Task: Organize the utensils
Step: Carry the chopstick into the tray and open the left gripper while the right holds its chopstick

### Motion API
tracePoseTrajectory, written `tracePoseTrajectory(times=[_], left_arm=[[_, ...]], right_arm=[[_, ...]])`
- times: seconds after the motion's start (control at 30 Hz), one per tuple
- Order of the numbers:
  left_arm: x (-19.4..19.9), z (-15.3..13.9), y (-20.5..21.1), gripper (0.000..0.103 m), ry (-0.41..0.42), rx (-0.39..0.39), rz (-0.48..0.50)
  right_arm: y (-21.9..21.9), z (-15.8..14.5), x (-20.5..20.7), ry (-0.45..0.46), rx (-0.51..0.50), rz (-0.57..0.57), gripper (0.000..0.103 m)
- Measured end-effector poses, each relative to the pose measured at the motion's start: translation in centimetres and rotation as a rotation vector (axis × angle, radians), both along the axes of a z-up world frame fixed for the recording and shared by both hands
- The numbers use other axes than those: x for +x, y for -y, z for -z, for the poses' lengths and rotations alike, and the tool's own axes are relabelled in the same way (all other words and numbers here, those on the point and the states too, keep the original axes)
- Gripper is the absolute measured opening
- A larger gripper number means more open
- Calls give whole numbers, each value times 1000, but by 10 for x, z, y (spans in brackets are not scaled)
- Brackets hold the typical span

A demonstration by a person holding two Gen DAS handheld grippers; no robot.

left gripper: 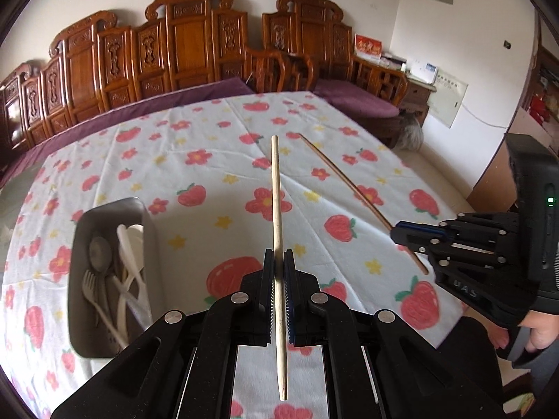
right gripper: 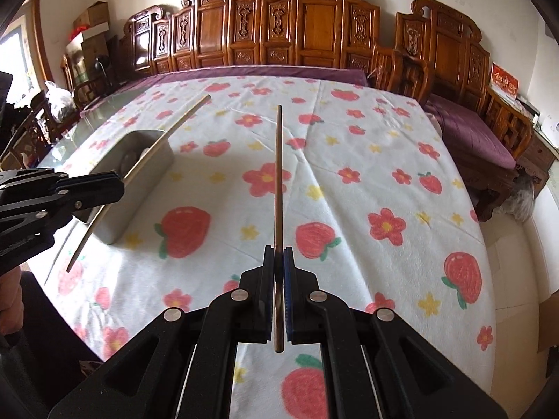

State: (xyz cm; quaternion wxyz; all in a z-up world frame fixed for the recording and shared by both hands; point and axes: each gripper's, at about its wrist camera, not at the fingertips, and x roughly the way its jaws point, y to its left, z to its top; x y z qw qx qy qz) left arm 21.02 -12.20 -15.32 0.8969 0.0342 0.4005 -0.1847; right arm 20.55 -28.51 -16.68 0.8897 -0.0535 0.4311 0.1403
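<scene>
My left gripper [left gripper: 278, 255] is shut on a pale wooden chopstick [left gripper: 276, 188] that points forward above the table. My right gripper [right gripper: 278, 253] is shut on a darker brown chopstick [right gripper: 278, 160], also pointing forward. Each gripper shows in the other's view: the right gripper [left gripper: 401, 234] with its brown chopstick [left gripper: 349, 185], the left gripper [right gripper: 115, 181] with its pale chopstick [right gripper: 167, 129]. A grey metal tray [left gripper: 148, 223] at the left holds a metal spoon [left gripper: 99, 249], a fork [left gripper: 89, 284] and white plastic utensils [left gripper: 131, 244]. The tray also shows in the right wrist view [right gripper: 139, 185].
The table wears a white cloth [left gripper: 209, 174] printed with strawberries and flowers. Carved wooden benches [left gripper: 181, 45] with purple cushions [left gripper: 353, 99] stand behind it. The table's right edge [left gripper: 450, 314] drops to a pale floor.
</scene>
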Motion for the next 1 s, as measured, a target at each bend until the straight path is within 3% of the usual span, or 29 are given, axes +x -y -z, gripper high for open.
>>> tracePoseTrajectory(times=[0.53,1.0], left_arm=[[-19,-40,-48,4,57,6,-68],[25,-22,-114,4,15,72,-156]], right_arm=[[-38,-44,-20,62,29,-63,6],[-68,-18,1,1,56,-101,6]])
